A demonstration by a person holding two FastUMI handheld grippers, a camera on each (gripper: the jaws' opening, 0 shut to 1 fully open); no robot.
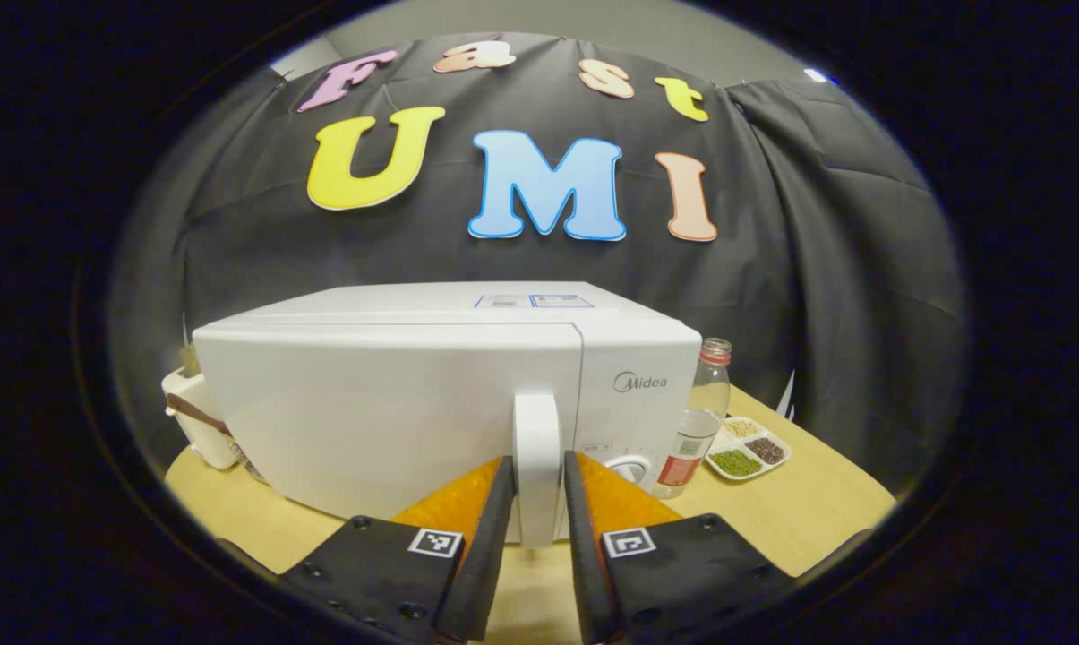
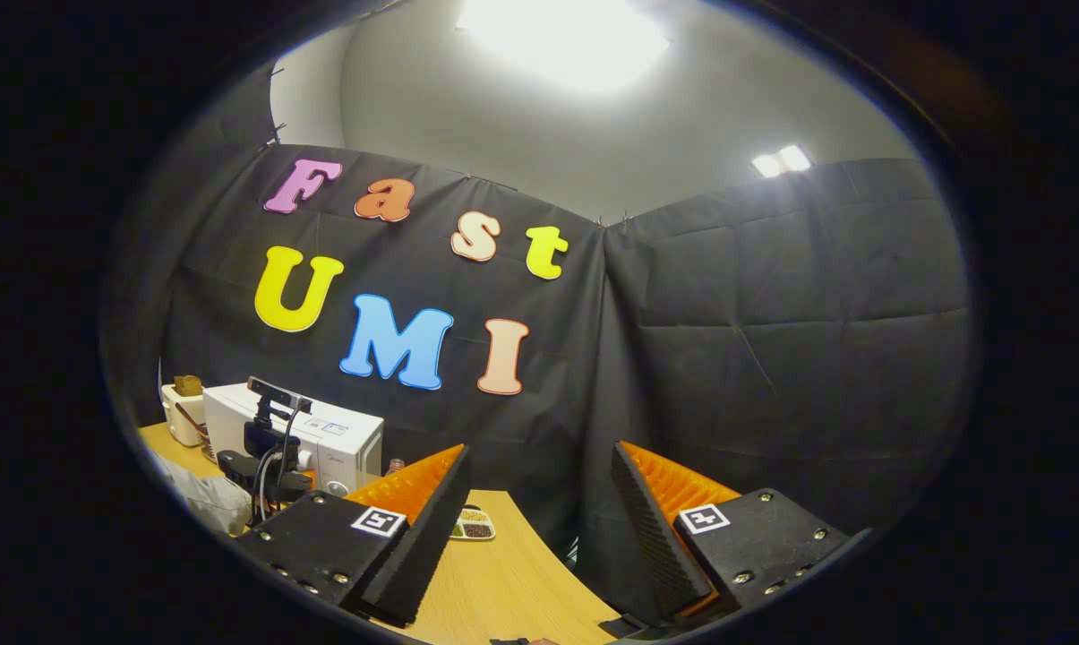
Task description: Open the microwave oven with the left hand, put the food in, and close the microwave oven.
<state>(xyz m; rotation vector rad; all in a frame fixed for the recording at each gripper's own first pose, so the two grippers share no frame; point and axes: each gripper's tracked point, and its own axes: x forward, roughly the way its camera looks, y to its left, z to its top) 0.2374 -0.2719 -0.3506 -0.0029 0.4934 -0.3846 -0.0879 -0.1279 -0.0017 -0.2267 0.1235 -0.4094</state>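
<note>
L claw (image 1: 537, 488) clamps smooth white microwave (image 1: 449, 394) handle (image 1: 537, 466); R claw (image 2: 539, 484) spread wide, ribbed pads.

A staged recording booth, not a real kitchen: black cloth walls (image 2: 772, 313) hang pinned under a plain grey ceiling with bright panel lights (image 2: 561, 31). A white boxy microwave oven (image 1: 432, 394), a clear plastic bottle (image 1: 700, 421) and a white divided dish of beans (image 1: 747, 448) sit on a light wooden table (image 1: 808, 511).
</note>
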